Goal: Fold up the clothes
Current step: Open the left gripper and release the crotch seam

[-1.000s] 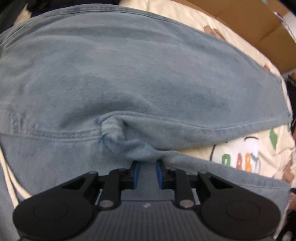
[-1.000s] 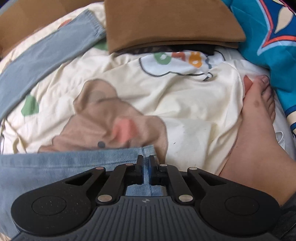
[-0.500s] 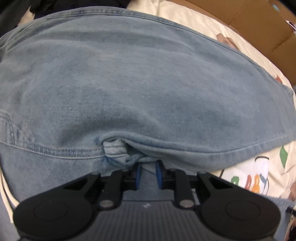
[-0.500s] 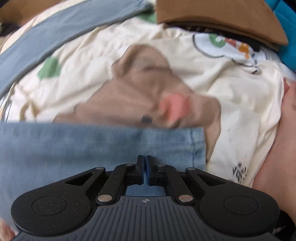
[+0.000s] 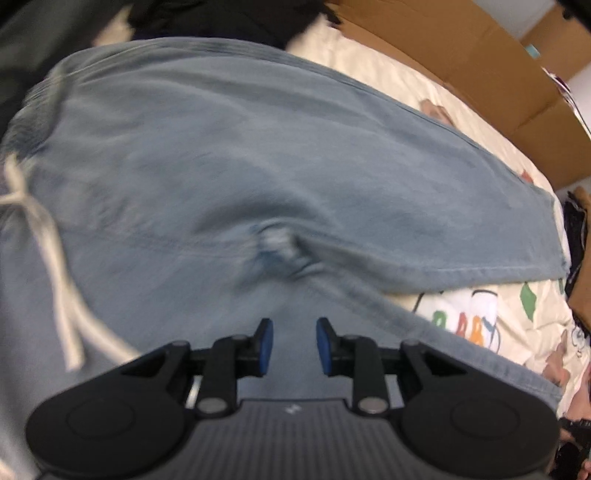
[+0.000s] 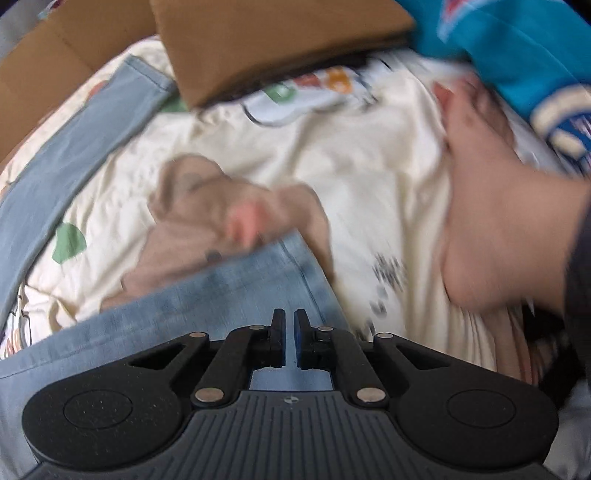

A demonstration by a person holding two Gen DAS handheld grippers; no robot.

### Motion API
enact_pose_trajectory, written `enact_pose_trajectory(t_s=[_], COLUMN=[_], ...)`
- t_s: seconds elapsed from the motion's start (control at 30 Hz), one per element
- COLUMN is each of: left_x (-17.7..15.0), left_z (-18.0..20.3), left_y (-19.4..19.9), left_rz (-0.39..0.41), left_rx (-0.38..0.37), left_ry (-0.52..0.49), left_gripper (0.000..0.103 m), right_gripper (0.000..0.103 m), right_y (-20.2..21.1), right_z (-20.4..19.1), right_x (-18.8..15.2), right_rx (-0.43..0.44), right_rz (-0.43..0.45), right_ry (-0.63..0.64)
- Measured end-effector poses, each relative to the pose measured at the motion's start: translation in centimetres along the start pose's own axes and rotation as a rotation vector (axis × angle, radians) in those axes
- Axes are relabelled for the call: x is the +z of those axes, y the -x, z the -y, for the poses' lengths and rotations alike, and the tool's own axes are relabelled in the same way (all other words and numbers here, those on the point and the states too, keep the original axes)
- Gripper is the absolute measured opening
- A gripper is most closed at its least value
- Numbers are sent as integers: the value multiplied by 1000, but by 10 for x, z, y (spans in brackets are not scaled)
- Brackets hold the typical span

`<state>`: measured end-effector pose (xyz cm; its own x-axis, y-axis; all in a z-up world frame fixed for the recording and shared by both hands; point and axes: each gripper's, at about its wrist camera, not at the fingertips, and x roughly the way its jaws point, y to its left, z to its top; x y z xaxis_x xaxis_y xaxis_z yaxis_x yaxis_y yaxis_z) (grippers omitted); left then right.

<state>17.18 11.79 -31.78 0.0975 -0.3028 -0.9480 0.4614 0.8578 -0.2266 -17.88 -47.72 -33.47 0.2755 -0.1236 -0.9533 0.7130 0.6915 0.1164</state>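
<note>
Light blue jeans (image 5: 258, 166) lie spread on a cream cartoon-print bedsheet (image 5: 480, 325), with a white drawstring (image 5: 55, 266) at the waist on the left. My left gripper (image 5: 294, 343) is open just short of the bunched crotch seam (image 5: 277, 247), with nothing between its fingers. In the right wrist view my right gripper (image 6: 290, 332) is shut on the hem end of one jeans leg (image 6: 258, 280). The other leg (image 6: 74, 155) stretches away at the far left.
A person's bare foot (image 6: 491, 229) rests on the sheet (image 6: 369, 177) to the right of my right gripper. A brown folded piece (image 6: 266, 40) and a teal garment (image 6: 517, 55) lie beyond. Cardboard (image 5: 461, 55) borders the bed; dark clothes (image 5: 221, 18) lie behind the waist.
My left gripper has let go of the crotch fabric, opened and pulled back. My right gripper has kept its hold on the leg hem and shifted it across the sheet.
</note>
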Motion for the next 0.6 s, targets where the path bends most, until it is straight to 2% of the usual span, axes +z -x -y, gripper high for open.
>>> enact_pose_trajectory(t_s=[0.1, 0.13, 0.27, 0.37, 0.6], left_x=[-16, -22, -45, -60, -81], left_z=[-21, -29, -62, -80, -107], left_y=[14, 18, 31, 36, 51], left_rz=[4, 6, -8, -23, -25], left_rx=[15, 20, 50, 81, 136], left_ry=[55, 74, 146, 175, 210], left_gripper=[28, 28, 28, 31, 41], right_gripper=[33, 36, 36, 36, 44], right_y=[6, 7, 11, 11, 4], right_z=[6, 7, 12, 15, 24], right_x=[-17, -22, -44, -60, -86], right_rx=[-31, -43, -84, -71, -47], right_rz=[-12, -15, -31, -63, -128], right_ry=[-34, -43, -82, -127, -189])
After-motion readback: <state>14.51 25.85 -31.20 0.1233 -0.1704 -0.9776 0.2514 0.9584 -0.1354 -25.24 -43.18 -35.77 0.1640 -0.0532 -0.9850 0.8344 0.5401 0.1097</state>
